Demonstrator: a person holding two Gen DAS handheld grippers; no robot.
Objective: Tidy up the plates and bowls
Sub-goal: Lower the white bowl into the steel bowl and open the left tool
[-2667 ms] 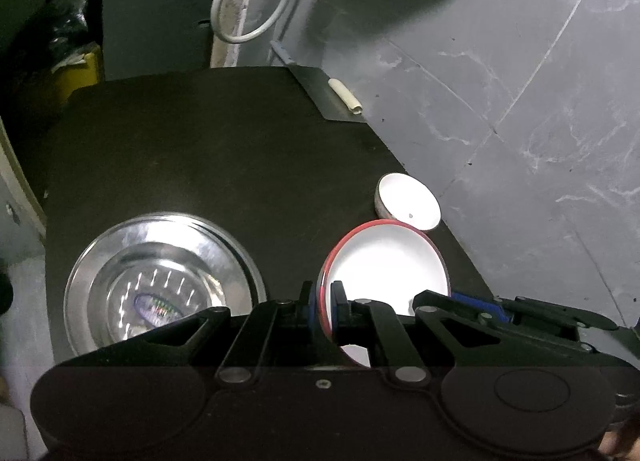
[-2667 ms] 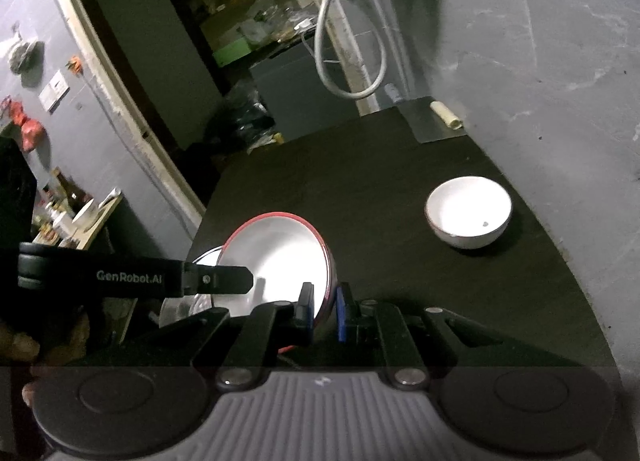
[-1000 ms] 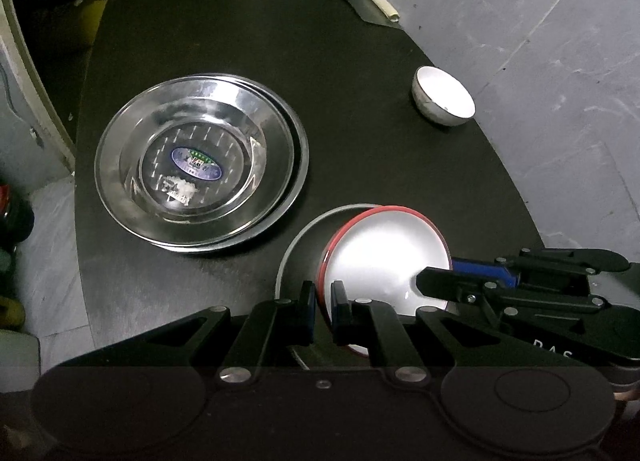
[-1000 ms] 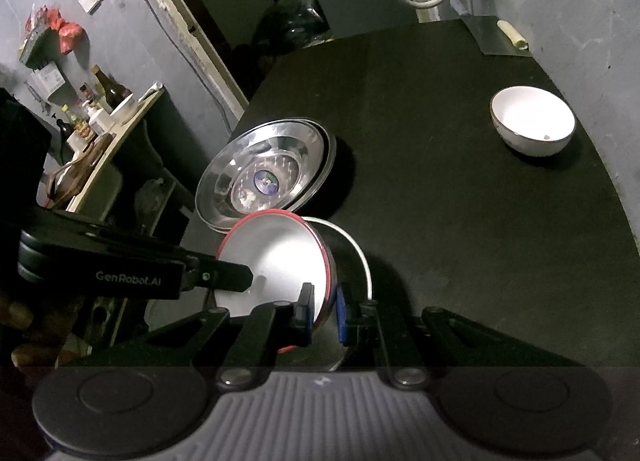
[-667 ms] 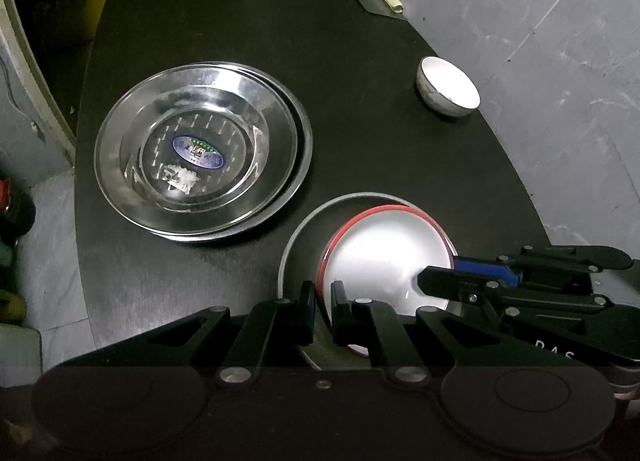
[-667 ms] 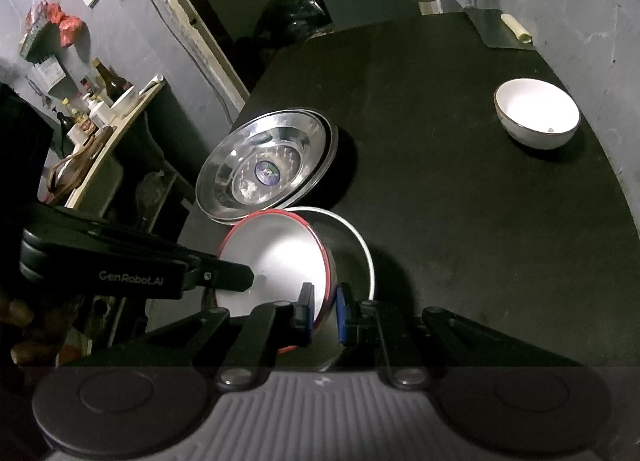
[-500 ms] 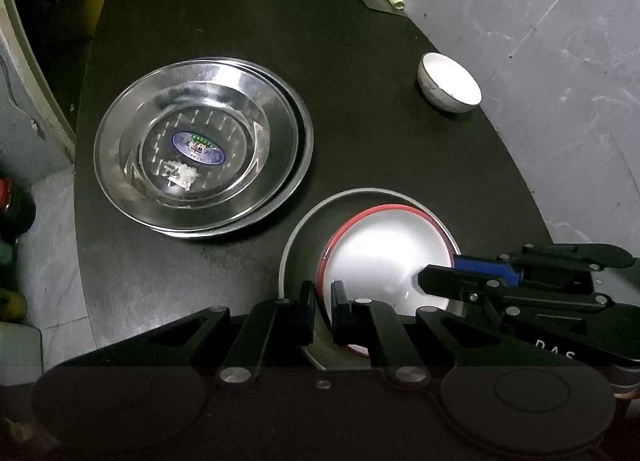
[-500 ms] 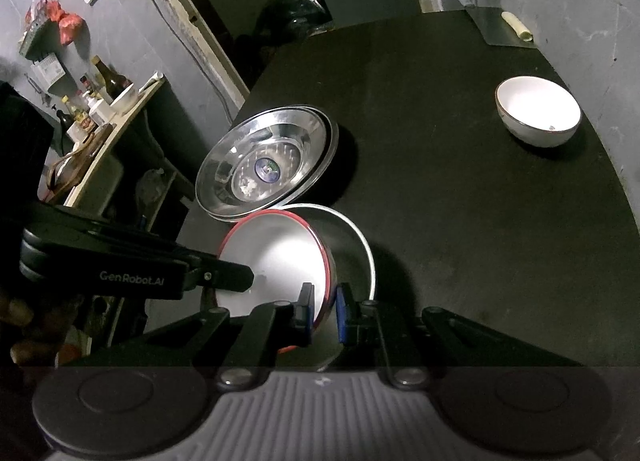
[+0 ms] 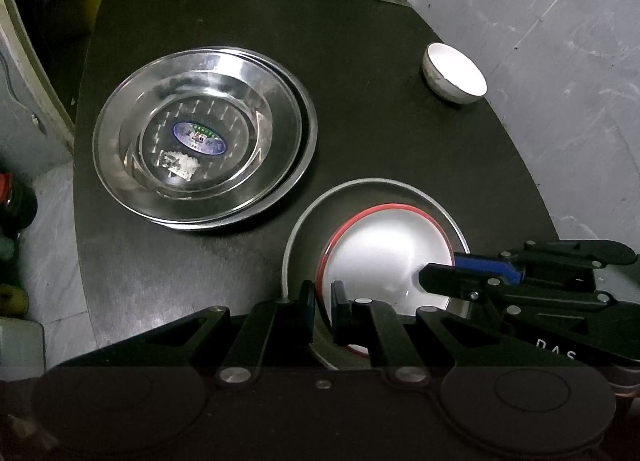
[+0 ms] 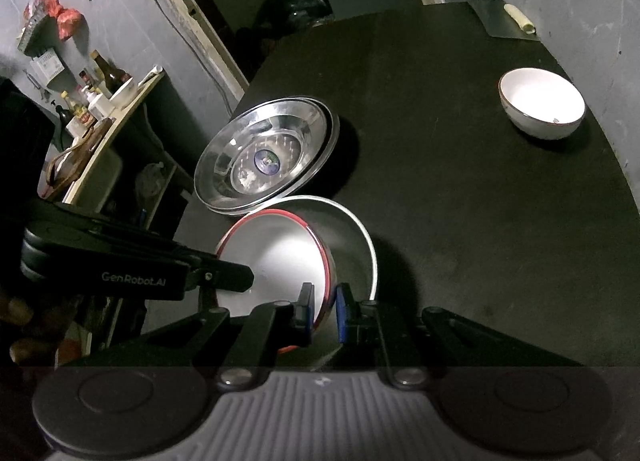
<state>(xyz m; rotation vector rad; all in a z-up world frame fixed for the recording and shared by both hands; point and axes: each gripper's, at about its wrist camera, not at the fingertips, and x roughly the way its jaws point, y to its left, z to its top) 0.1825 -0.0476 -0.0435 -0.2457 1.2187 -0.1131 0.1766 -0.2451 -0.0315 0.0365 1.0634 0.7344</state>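
Nearest to you, both grippers are clamped on the same red-rimmed white bowl point(image 9: 384, 249): your left gripper point(image 9: 323, 313) pinches its near rim, and your right gripper point(image 10: 323, 311) pinches the rim on the opposite side, each showing as a black arm at the edge of the other's view. The bowl hangs inside the rim of a wider grey-white plate point(image 9: 304, 237) that lies flat on the black table point(image 9: 380, 101); whether its base already touches the plate is hard to tell, though it looks slightly tilted in the right wrist view. You seem to be in the placing step, nesting this bowl onto the plate. The next move likely calls for lowering it level until it sits centred, then loosening both grips together so it does not tip or skid, and drawing the fingers clear of the rim. Just beyond, beside the plate and perhaps touching its edge, sit the stacked steel plates point(image 9: 204, 137) with a sticker in the middle. Farther off, near the table's right edge, the small white bowl point(image 10: 542, 107) stands alone and looks like the next piece to gather.
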